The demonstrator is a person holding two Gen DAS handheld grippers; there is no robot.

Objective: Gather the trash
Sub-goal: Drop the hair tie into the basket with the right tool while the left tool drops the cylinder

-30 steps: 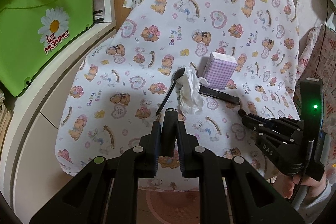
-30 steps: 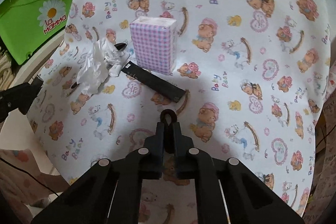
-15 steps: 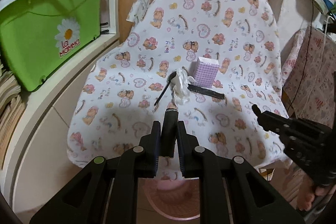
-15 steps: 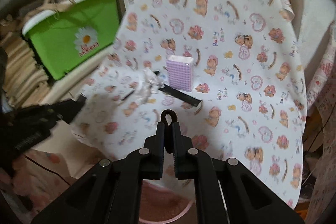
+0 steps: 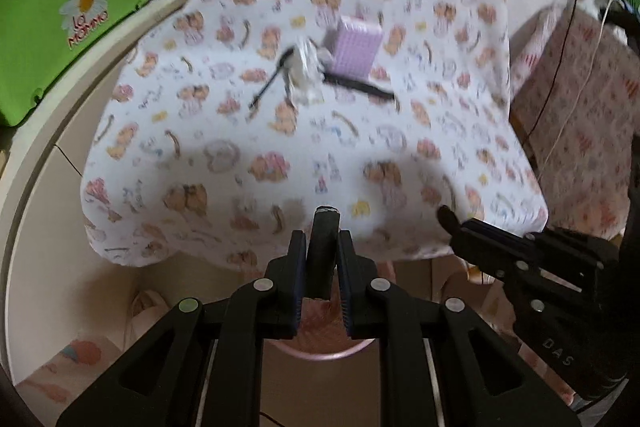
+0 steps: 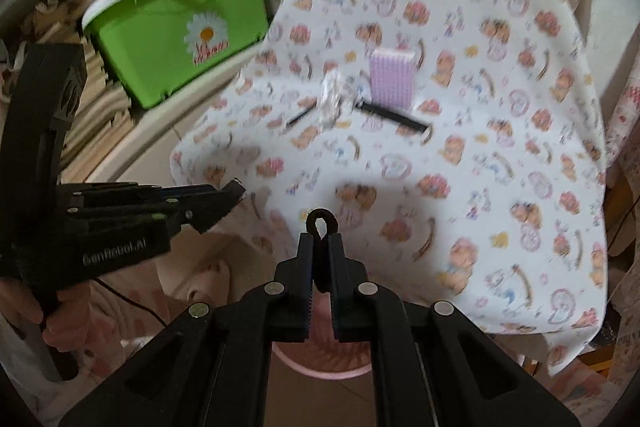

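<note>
We see a table covered by a teddy-bear tablecloth point(image 5: 320, 131), and both views are a little blurred. Our left gripper point(image 5: 323, 279) hangs in front of the near edge of the table, and its jaws are clenched on a dark cylindrical object point(image 5: 325, 247) that stands up between them. Our right gripper point(image 6: 321, 267) is also before the near edge, just to the right of the left one; its jaws grasp a small black loop point(image 6: 321, 221) which sticks out above the fingertips.

The trash, a crumpled white tissue point(image 5: 305, 75), lies near the middle of the table, well apart from both grippers. It rests over a thin black stick point(image 5: 269, 87) that points toward the left edge. Just beside the tissue, on its right, stands a lilac checked tissue pack point(image 5: 356, 47), and a black comb point(image 5: 358, 89) lies in front of the pack, going to the right.

Below the near edge, under both grippers, we see the rim of a pink basket point(image 6: 324, 367) on the floor. On the shelf at the left stands a green plastic box point(image 6: 180, 27) with a daisy on it.
</note>
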